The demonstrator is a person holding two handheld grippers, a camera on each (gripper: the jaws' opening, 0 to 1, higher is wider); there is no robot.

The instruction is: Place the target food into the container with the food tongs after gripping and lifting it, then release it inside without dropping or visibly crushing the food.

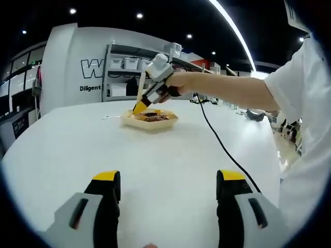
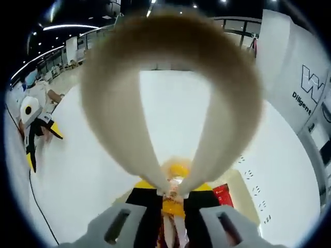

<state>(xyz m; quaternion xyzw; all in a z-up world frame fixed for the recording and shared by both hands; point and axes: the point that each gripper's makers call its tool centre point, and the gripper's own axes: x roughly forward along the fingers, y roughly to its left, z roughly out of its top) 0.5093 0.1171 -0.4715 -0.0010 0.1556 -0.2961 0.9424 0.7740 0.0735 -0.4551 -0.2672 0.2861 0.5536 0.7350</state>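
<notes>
My right gripper (image 1: 140,107) is held by a hand over a shallow beige container (image 1: 166,122) on the far side of the white table (image 1: 170,155). Brown food (image 1: 151,117) lies in that container. The right gripper (image 2: 173,199) is shut on pale wooden tongs (image 2: 119,124), whose arms meet between its jaws; the tongs (image 1: 141,85) point down into the container. I cannot tell if their tips hold any food. My left gripper (image 1: 169,181) hovers open over the near table with nothing between its fingers. It is also in the right gripper view, as the left gripper (image 2: 42,147).
A black cable (image 1: 217,137) runs from the right gripper across the table to its right edge. A person in a white shirt (image 1: 305,103) stands at the right. Shelving with bins (image 1: 129,64) and a white wall stand behind the table. A red label (image 2: 223,195) lies by the container's edge.
</notes>
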